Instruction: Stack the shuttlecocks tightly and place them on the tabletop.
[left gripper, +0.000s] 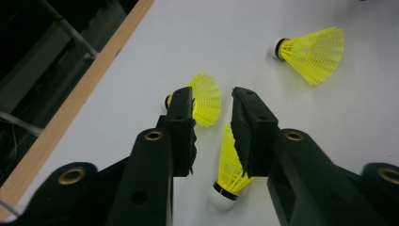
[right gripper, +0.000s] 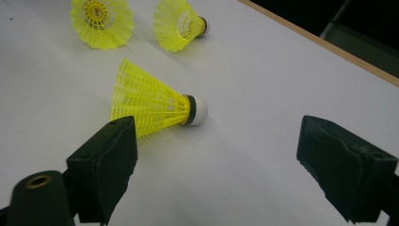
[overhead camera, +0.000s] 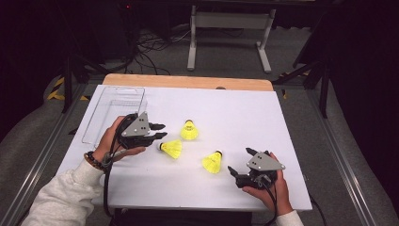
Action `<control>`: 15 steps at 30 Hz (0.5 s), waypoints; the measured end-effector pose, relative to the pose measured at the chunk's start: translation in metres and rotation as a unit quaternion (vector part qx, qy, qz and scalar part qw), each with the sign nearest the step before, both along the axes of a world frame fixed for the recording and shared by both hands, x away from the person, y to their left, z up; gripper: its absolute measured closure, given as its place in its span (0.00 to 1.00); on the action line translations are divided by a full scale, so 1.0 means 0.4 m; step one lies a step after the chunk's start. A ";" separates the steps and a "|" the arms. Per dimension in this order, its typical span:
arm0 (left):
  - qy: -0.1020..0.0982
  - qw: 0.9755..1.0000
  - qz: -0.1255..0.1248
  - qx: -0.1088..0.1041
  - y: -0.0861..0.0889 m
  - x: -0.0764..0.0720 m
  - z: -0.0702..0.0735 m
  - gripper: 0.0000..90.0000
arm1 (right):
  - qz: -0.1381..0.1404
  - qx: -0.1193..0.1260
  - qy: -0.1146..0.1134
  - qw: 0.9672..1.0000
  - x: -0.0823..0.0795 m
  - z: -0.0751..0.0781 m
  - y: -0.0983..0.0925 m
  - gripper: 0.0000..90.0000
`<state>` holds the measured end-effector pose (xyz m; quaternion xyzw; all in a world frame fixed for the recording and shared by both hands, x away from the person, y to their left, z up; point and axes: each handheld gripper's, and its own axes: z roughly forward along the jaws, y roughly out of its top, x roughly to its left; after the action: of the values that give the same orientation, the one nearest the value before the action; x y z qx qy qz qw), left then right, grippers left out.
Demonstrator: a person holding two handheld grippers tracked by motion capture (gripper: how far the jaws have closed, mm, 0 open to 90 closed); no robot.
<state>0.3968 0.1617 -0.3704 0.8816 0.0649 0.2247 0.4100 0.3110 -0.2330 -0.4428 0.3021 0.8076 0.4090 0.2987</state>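
Three yellow shuttlecocks with white corks lie on the white table. My left gripper hovers open with a narrow gap over the middle shuttlecock, whose cork points back toward the gripper; nothing is pinched. Just beyond its jaws lies a second shuttlecock. My right gripper stands wide open near the front right. The third shuttlecock lies on its side a little ahead of its left jaw.
A clear plastic container stands at the table's back left, behind my left hand. A wooden strip runs along the far edge. Beyond it are a table frame and cables on the floor.
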 end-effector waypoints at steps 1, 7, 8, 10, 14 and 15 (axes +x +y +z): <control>0.001 1.000 -0.002 -0.003 0.004 -0.002 0.000 0.77 | 0.000 0.000 0.000 1.000 0.000 0.000 0.000 0.15; -0.030 0.999 0.011 -0.016 0.036 -0.023 0.000 0.62 | 0.000 0.001 -0.001 1.000 -0.001 0.001 -0.001 0.15; -0.034 0.999 0.016 -0.019 0.043 -0.027 -0.001 0.62 | -0.001 0.001 -0.002 1.000 -0.001 0.001 -0.002 0.15; -0.041 0.998 0.024 -0.028 0.057 -0.035 -0.003 0.56 | 0.001 0.001 0.000 1.000 0.000 0.001 -0.002 0.16; -0.044 0.998 0.034 -0.037 0.076 -0.043 -0.010 0.44 | 0.002 0.000 0.000 1.000 0.001 0.002 -0.003 0.17; -0.050 0.997 0.038 -0.039 0.081 -0.047 -0.011 0.42 | 0.000 0.001 0.000 1.000 0.002 0.002 -0.003 0.17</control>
<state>0.3780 0.1943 -0.3749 0.8497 0.0862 0.2809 0.4378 0.3116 -0.2341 -0.4421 0.3018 0.8075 0.4096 0.2984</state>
